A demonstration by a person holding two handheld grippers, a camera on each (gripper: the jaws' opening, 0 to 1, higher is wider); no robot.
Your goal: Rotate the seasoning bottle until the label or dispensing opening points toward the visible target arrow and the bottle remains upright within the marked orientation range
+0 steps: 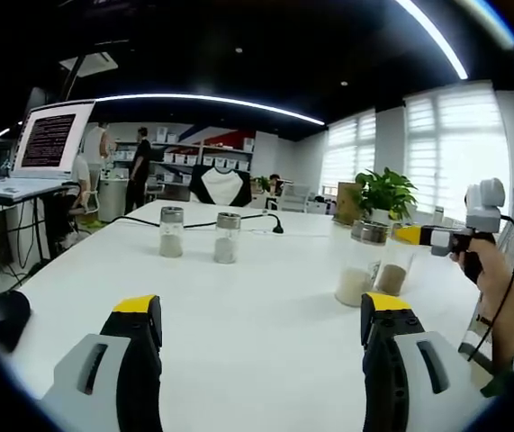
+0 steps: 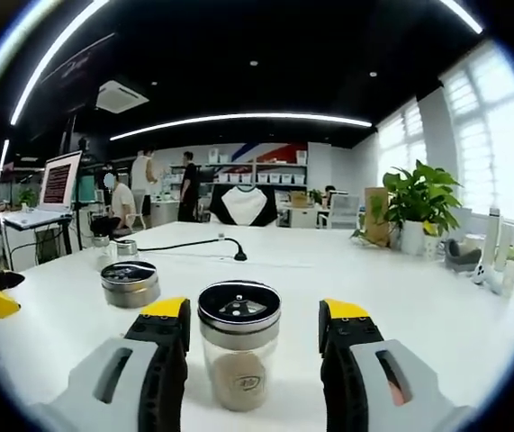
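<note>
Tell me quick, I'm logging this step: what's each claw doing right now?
Left claw: open, holding nothing, over bare white table.
Right claw: open, jaws either side of a seasoning bottle, not closed on it.

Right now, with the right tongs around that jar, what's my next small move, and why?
Probably close the right tongs on the jar. The jar stands upright between the open yellow-tipped tongs, with gaps on both sides, so nothing grips it yet; it needs a grip before any turning.
</note>
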